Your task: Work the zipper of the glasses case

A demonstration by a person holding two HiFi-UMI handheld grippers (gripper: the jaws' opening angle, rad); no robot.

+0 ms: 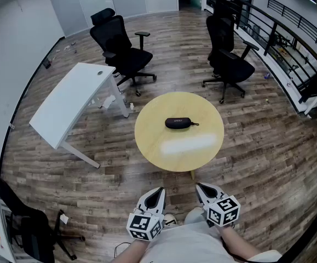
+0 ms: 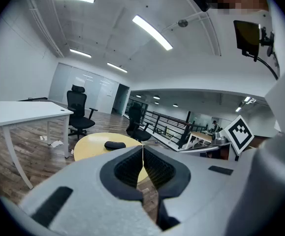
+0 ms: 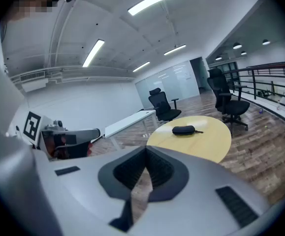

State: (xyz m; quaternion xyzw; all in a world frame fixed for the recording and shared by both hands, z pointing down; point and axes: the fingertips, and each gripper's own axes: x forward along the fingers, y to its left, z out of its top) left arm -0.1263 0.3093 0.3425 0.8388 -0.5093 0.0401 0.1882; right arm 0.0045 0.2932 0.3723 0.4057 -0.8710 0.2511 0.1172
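Wood-plank flooring fills the head view, with a round yellow surface (image 1: 163,149) at the middle. On its far half lies the black glasses case (image 1: 178,123), lengthwise left to right, its zipper pull at the right end. A white desk (image 1: 70,100) stands to the left, and 2 black office chairs (image 1: 120,51) (image 1: 229,59) stand farther off. The left gripper (image 1: 159,192) and right gripper (image 1: 200,187) hang near the person's body, well apart from the surface.

From the left gripper view, its jaws are clenched together on nothing, and the case (image 2: 115,144) rests on the surface beyond them.

From the right gripper view, those jaws also meet at the tips, empty, with the case (image 3: 183,130) lying far ahead.
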